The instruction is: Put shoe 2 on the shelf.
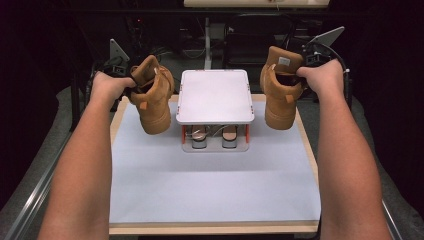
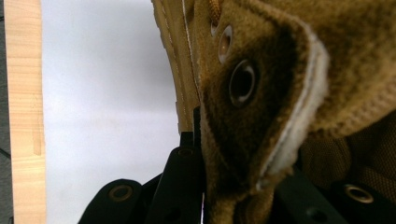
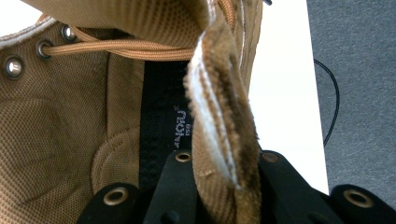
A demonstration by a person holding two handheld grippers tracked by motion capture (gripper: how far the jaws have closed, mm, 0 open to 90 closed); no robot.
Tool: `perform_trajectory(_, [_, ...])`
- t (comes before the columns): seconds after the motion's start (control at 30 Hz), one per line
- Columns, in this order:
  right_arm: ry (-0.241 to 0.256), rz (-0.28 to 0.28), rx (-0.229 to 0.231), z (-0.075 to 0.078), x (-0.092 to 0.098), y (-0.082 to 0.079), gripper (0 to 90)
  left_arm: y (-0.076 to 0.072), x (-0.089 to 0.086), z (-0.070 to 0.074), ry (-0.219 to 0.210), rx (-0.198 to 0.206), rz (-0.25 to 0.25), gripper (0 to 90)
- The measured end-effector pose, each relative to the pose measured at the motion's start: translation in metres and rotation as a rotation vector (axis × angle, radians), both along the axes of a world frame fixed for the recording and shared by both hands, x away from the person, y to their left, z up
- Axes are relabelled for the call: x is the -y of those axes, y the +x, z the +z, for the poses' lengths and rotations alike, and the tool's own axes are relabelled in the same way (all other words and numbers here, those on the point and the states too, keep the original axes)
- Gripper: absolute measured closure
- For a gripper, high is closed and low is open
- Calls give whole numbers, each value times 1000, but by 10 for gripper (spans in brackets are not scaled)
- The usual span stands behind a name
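Above the mat, each gripper — left (image 1: 131,83), right (image 1: 299,72) — clamps a tan boot's (image 1: 152,97) collar; second boot's (image 1: 280,90) insole print unreadable

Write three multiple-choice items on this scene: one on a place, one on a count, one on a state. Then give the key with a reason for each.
1. Where is the white rack relative to the two tan boots?
A. between them
B. left of both
C. right of both

2. How many tan boots are held up?
A. one
B. two
C. three

3. What is the state of the left gripper?
A. open and empty
B. lying on the table
C. shut on a boot's collar

Key:
1 A: the left boot hangs to the rack's left, the right boot to its right.
2 B: one boot hangs from each gripper.
3 C: its black jaws pinch the suede edge, as the right gripper does.
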State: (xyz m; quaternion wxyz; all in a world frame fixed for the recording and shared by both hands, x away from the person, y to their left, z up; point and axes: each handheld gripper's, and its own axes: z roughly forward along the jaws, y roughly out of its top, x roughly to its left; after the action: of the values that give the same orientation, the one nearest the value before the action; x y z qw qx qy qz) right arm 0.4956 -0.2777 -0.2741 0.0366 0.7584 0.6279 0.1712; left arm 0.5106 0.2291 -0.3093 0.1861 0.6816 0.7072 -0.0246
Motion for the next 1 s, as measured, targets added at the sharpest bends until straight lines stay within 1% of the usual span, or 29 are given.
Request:
perform_trajectory(0.03, [1,-1,2,0,-1,1,848,1,2,1,7,-5,-1,859])
perform_trajectory(0.1, [-8,0,-2,0,-3,4,848,3,3,5,22,-1,-6,859])
perform_trajectory(0.2, [-17,1,-2,2,-8,8,848,5,1,11,23,-1,1,859])
perform_trajectory(0.23, [-15,2,-2,3,-9,9,847,6,1,14,19,1,8,859])
perform_trajectory(0.3, [-10,3,-4,5,-13,12,848,6,1,18,27,11,15,858])
perform_trajectory(0.37, [-10,6,8,7,-16,14,848,7,1,21,30,19,24,858])
perform_trajectory(0.5, [-18,17,9,12,-25,18,847,9,5,28,29,22,20,858])
perform_trajectory(0.6, [-15,18,14,15,-30,20,847,10,8,32,34,23,7,858])
perform_trajectory(0.63, [-15,25,20,18,-36,22,847,11,14,35,33,24,4,858])
perform_trajectory(0.67, [-16,31,27,19,-38,22,847,11,16,36,39,28,-6,858])
perform_trajectory(0.7, [-11,31,28,20,-41,22,847,12,18,38,34,26,-11,858])
perform_trajectory(0.73, [-12,34,30,21,-43,23,847,12,21,38,39,30,-18,858])
perform_trajectory(0.87, [-13,51,30,23,-53,23,846,13,33,46,37,36,-34,858])
perform_trajectory(0.9, [-18,56,40,22,-55,23,846,13,37,47,39,39,-36,858])
perform_trajectory(0.93, [-14,60,33,23,-57,23,846,13,40,47,38,45,-35,857])
perform_trajectory(0.97, [-14,62,44,21,-59,23,846,14,43,48,33,41,-38,857])
perform_trajectory(1.0, [-14,62,44,21,-59,23,846,14,43,48,33,41,-38,857])
